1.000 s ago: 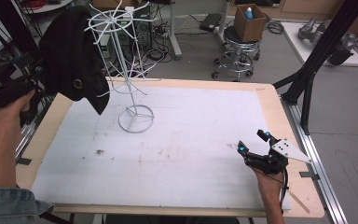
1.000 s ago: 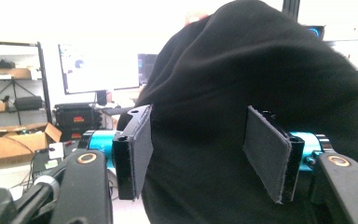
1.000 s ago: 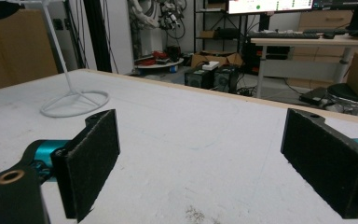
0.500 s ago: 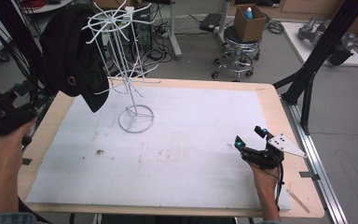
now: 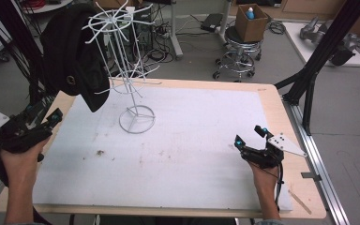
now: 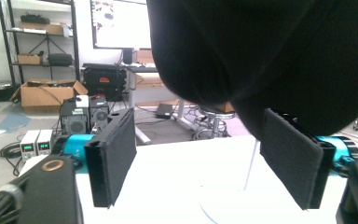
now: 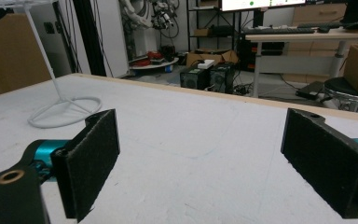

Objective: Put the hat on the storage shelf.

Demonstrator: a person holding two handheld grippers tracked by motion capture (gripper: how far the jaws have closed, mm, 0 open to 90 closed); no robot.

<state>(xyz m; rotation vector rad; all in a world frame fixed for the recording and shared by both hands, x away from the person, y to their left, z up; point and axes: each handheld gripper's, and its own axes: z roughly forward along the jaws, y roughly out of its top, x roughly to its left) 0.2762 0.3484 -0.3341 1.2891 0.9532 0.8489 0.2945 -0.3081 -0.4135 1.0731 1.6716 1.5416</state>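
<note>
A black cap [image 5: 72, 61] hangs on a hook of the white wire rack [image 5: 122, 70], which stands on its ring base [image 5: 137, 119] at the back left of the white mat. My left gripper [image 5: 44, 113] is open at the table's left edge, below the cap and apart from it. In the left gripper view the cap [image 6: 261, 56] hangs above the open jaws of the left gripper [image 6: 205, 163], with the rack's pole [image 6: 251, 163] beyond. My right gripper [image 5: 248, 135] rests open and empty near the front right. In the right gripper view the right gripper [image 7: 200, 158] has only mat between its jaws.
The white mat [image 5: 192, 140] covers most of the wooden table [image 5: 272, 101]. A stool [image 5: 238, 56] with a cardboard box [image 5: 251, 21] stands behind the table. Black tripod legs [image 5: 318, 61] rise at the right, and more at the left [image 5: 14, 51].
My left gripper has drawn down and back from beside the cap toward the table's left edge. The cap stays on the rack. The right gripper has hardly shifted.
</note>
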